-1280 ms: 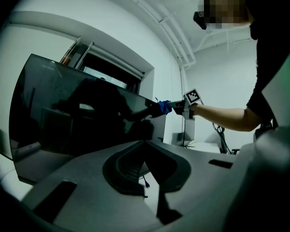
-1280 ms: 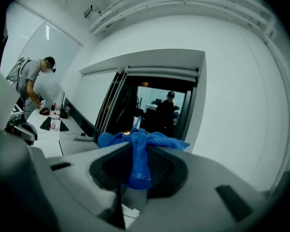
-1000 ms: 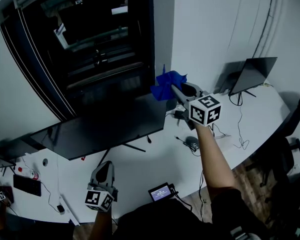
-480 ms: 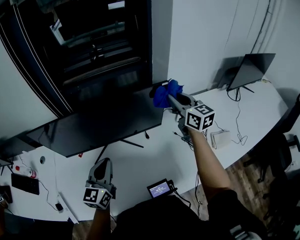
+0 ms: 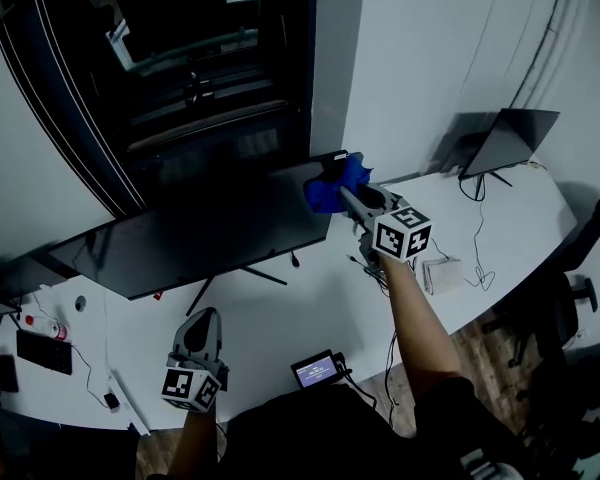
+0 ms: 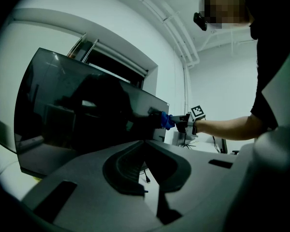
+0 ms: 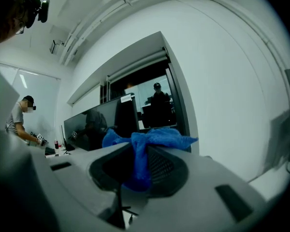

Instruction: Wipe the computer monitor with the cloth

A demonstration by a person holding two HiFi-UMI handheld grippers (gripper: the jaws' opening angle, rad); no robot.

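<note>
**Bunched blue cloth (image 5: 334, 186) now down against the screen's upper right corner**

Over the last second the right arm has brought the cloth from just above the panel's edge down onto its face. The left arm has stayed low the whole time.

The curved white worktop (image 5: 310, 303) carries the wide black computer monitor (image 5: 200, 238), which leans on thin legs. A smaller dark screen (image 5: 505, 138) stands well apart at the far right end.

The cloth touches the monitor near its top right corner. It is clenched in the right claw (image 5: 344, 196); the right gripper view shows blue fabric pinched between the jaws and spilling over their tips.

The left claw (image 5: 204, 320) hovers by the worktop's near edge. Its jaws are drawn together on nothing and it is clear of the screen.

Judging by where the cloth sits, the wipe looks to be at one corner only. The long stretch of glass running left appears still to be covered, though no frame shows which parts are already clean.
</note>
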